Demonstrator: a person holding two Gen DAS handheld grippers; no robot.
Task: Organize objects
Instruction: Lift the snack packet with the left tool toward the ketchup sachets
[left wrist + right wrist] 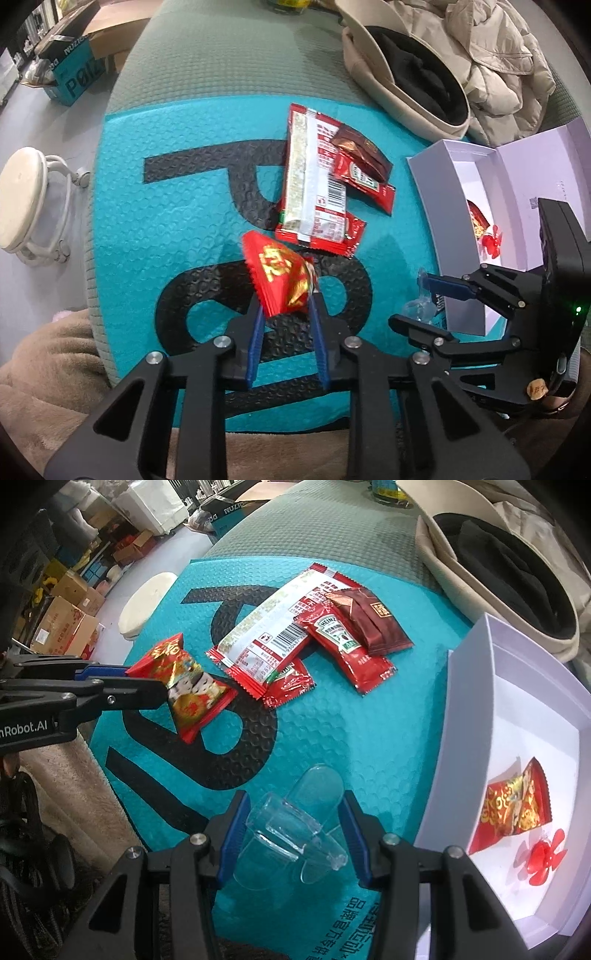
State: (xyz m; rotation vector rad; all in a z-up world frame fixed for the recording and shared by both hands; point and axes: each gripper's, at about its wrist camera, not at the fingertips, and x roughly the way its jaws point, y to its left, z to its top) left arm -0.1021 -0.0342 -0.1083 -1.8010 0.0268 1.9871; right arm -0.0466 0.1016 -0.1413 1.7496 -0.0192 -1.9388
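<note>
My left gripper (286, 308) is shut on a red and gold snack packet (280, 278), held just above the teal mat (147, 221); the packet also shows in the right wrist view (184, 686). My right gripper (293, 806) is open around a clear plastic piece (291, 827) lying on the mat. A pile of packets lies further off: a long red and white packet (273, 627), ketchup sachets (347, 646) and a brown sachet (373, 622). The open white box (469, 686) at the right holds another red and gold packet (513, 808) and a red plastic flower (546, 856).
A beige cap (399, 74) and a beige jacket (491, 59) lie beyond the box. A white stool (26, 199) stands left of the mat. A brown blanket (44, 376) covers the near edge. Cardboard boxes (62, 624) stand on the floor at the left.
</note>
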